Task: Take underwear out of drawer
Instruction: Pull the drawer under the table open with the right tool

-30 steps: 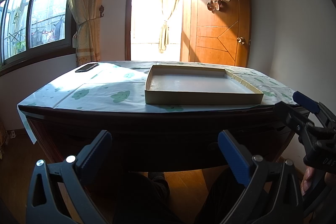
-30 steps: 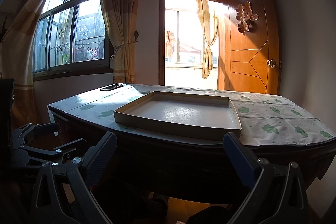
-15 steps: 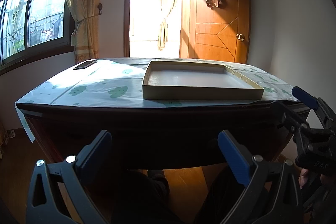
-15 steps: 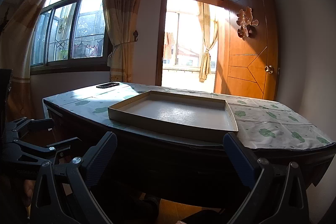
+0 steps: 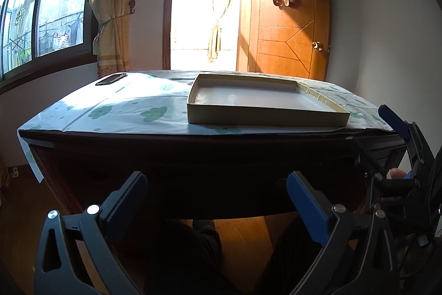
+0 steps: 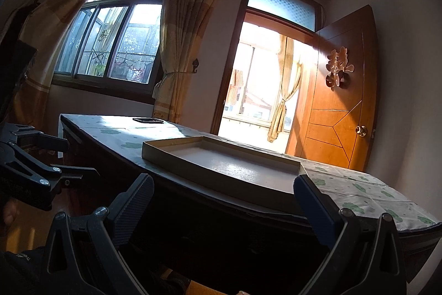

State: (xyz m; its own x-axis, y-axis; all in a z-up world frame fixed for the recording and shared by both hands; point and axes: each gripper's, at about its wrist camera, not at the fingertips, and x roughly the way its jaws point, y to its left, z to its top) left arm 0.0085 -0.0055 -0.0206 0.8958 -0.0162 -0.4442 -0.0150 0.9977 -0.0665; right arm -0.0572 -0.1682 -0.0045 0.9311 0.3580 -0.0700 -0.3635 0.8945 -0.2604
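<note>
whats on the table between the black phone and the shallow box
Nothing stands there. In the left wrist view only bare cloud-print tablecloth runs from the black phone to the shallow box, both resting apart on it.

One desk (image 5: 193,154), one shallow tray (image 5: 265,116) (empty), one phone (image 5: 110,79), two hand-held grippers (image 5: 215,201), one door (image 5: 290,18)

The left gripper (image 5: 215,191) has dropped lower against the desk (image 5: 193,154), so the shallow tray (image 5: 265,116) now shows nearly edge-on. The right gripper (image 6: 222,194) has rolled and swung to the tray's right, leaving the desk slanted in its view. Both sit nearer the desk's dark front.
</note>
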